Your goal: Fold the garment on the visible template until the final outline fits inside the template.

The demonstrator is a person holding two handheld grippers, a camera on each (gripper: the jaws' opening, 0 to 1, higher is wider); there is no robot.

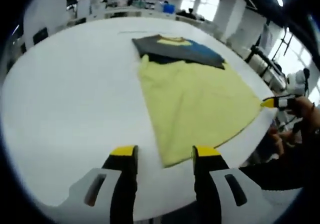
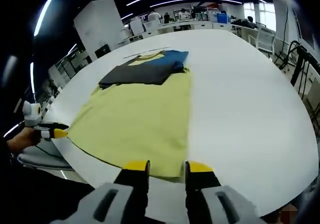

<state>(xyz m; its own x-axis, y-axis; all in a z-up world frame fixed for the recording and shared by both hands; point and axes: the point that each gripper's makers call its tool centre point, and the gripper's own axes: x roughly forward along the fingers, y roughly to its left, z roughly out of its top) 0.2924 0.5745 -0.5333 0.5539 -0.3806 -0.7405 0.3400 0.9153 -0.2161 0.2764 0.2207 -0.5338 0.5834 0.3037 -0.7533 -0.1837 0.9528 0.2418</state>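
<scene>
Garment lies flat on white table, yellow body spread toward the near edge, dark grey and blue upper part at the far end with a yellow collar panel. In left gripper view, left gripper hovers over the table's near edge, jaws parted with a clear gap, nothing between them; its right jaw tip sits at the garment's near hem corner, contact not resolvable. Right gripper shows at the far right of that view, yellow tip at the garment's side corner. In right gripper view, right gripper is open and empty, tips over the near hem of the garment. Left gripper enters at left, tip at the cloth's corner. Office desks and chairs behind the table.
</scene>
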